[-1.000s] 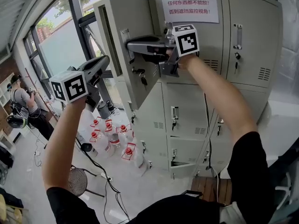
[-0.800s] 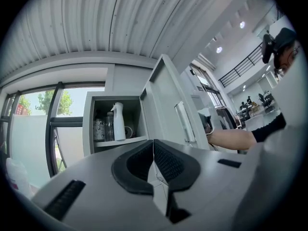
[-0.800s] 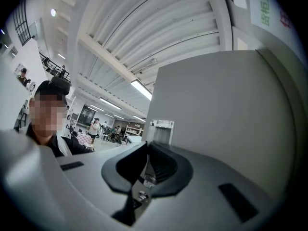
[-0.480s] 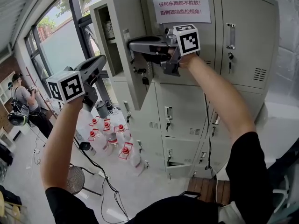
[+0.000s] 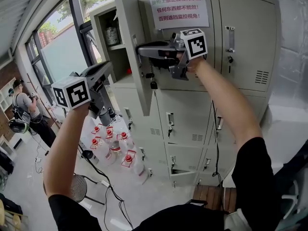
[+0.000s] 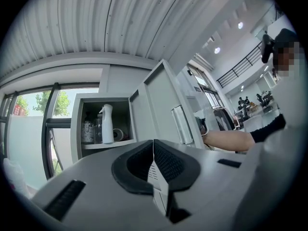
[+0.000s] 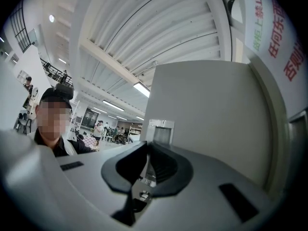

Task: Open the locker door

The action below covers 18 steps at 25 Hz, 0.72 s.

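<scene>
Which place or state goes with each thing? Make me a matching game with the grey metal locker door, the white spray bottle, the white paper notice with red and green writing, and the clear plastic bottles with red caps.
Things
1. grey metal locker door
2. white spray bottle
3. white paper notice with red and green writing
4. clear plastic bottles with red caps

Places or states
A. on the floor beside the lockers
B. stuck on the locker front
C. swung open
D. on a shelf inside the open locker

Pairs: 1-C, 2-D, 3-B, 4-A
</scene>
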Tool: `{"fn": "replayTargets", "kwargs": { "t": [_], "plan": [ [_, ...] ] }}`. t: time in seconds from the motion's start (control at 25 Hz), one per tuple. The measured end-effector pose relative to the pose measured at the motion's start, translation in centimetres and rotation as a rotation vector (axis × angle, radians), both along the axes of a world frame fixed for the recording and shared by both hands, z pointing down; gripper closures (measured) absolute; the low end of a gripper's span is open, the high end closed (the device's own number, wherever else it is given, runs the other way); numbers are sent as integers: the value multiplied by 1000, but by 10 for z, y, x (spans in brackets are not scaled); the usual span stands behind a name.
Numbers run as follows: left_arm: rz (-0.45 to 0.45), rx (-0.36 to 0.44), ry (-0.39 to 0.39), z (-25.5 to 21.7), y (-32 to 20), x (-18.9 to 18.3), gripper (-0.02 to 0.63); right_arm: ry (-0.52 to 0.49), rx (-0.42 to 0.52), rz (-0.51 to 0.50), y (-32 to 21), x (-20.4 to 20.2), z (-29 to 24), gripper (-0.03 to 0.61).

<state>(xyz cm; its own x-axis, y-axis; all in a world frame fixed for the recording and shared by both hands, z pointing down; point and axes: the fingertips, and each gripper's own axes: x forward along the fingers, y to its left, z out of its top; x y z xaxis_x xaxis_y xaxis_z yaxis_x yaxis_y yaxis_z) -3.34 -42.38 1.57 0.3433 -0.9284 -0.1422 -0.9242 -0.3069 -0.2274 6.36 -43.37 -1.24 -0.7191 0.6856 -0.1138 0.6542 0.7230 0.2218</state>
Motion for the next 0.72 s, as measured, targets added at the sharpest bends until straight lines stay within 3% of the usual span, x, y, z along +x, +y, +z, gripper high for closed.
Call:
{"fn": "replayTargets", "kwargs": {
  "t": [0.72],
  "plan": [
    [49, -4, -4, 4, -8, 31, 597, 14, -34, -20, -12, 25, -1, 543]
  ]
}}
